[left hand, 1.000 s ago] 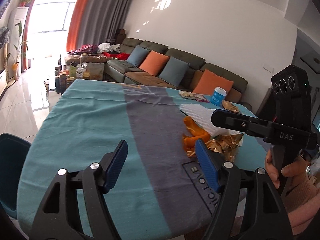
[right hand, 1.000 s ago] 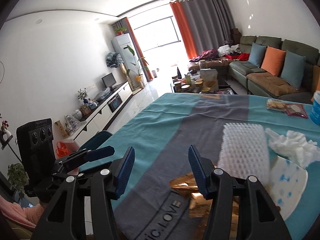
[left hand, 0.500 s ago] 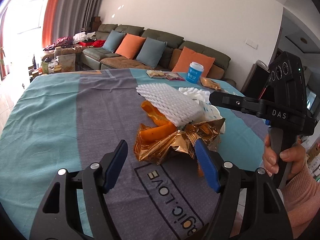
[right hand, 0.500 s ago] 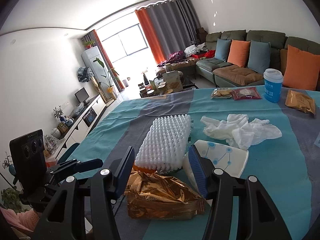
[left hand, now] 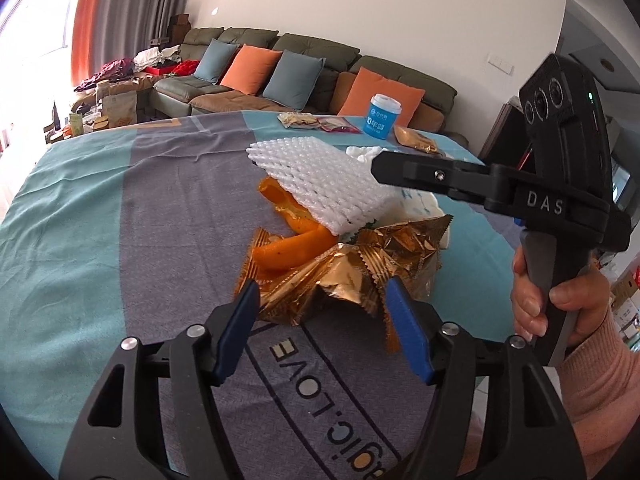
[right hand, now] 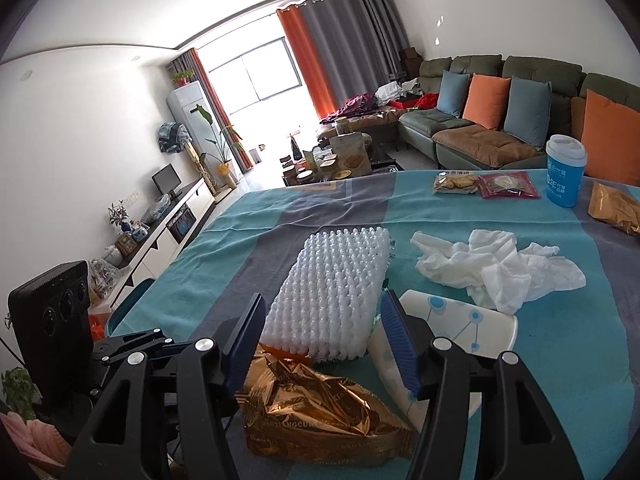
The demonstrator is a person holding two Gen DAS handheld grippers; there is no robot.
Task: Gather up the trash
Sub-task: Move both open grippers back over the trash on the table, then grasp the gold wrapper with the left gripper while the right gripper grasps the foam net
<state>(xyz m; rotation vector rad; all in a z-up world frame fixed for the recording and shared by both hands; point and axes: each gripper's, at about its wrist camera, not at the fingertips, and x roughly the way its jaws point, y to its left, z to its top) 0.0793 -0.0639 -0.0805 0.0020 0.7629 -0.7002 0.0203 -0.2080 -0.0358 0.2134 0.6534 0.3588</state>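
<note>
The gold foil wrapper point(left hand: 340, 272) lies crumpled on the worktop point(left hand: 100, 220) just beyond the left hand-held gripper point(left hand: 324, 312), whose jaws stand apart and empty, long axis crosswise; the right hand-held gripper point(right hand: 322, 332), opening, empty, straddles the white foam net point(right hand: 332, 292).

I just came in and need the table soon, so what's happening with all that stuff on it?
A person is clearing trash with a handheld claw in each hand. Both point at a small pile on the tablecloth: a gold foil wrapper, orange peel and a white foam net resting on top. The left claw is open just short of the wrapper; the right claw is opening near the foam net. Nothing is picked up yet. Crumpled tissue, a paper cup and a blue cup also wait.
</note>
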